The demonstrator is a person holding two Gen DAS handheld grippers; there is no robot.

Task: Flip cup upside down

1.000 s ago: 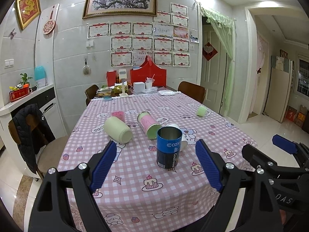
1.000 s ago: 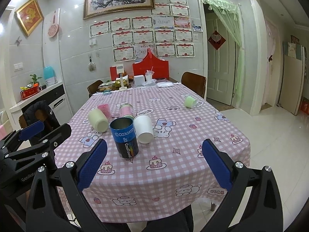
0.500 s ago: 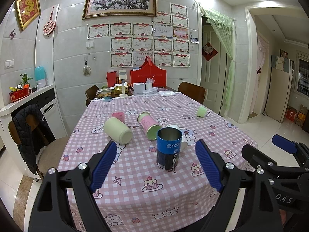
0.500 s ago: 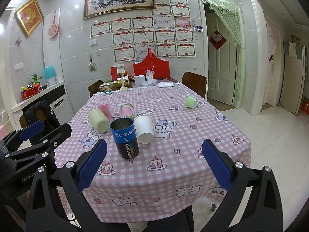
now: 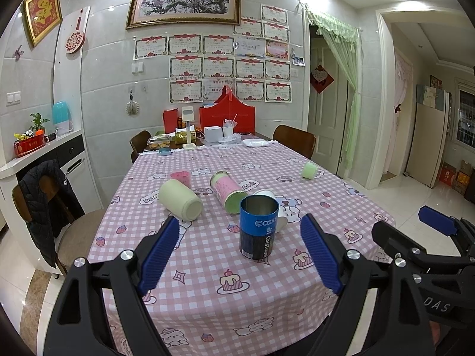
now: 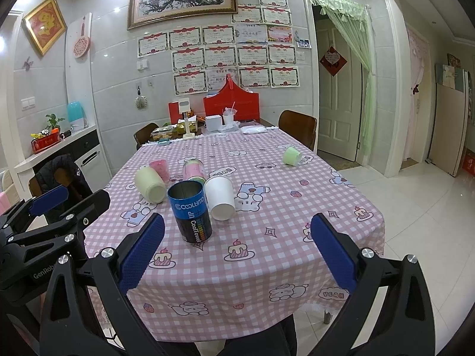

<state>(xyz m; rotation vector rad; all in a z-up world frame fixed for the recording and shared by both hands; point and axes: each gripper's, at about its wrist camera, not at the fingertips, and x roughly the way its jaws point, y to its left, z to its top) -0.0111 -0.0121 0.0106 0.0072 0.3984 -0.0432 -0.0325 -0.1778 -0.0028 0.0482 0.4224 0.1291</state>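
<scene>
Both blue-padded grippers, left gripper (image 5: 240,250) and right gripper (image 6: 234,247), gape wide, empty, near the upright blue metal can (image 5: 257,230).

My right gripper (image 6: 237,252) is hanging at the near edge of the surface (image 6: 297,207) with jaws spread wide, nothing between them. My left gripper (image 6: 50,204) pokes in from the left side, off the surface too. Straight ahead there's a blue can (image 6: 190,210) standing upright, open end up. Just behind it on the right, a white paper cup (image 6: 219,197) lies on its side. A cream cup (image 6: 150,184) is tipped over on the left, with a pink cup (image 6: 159,169) and a pink tin (image 6: 194,170) behind. A small green cup (image 6: 291,156) lies well apart, far right.
</scene>
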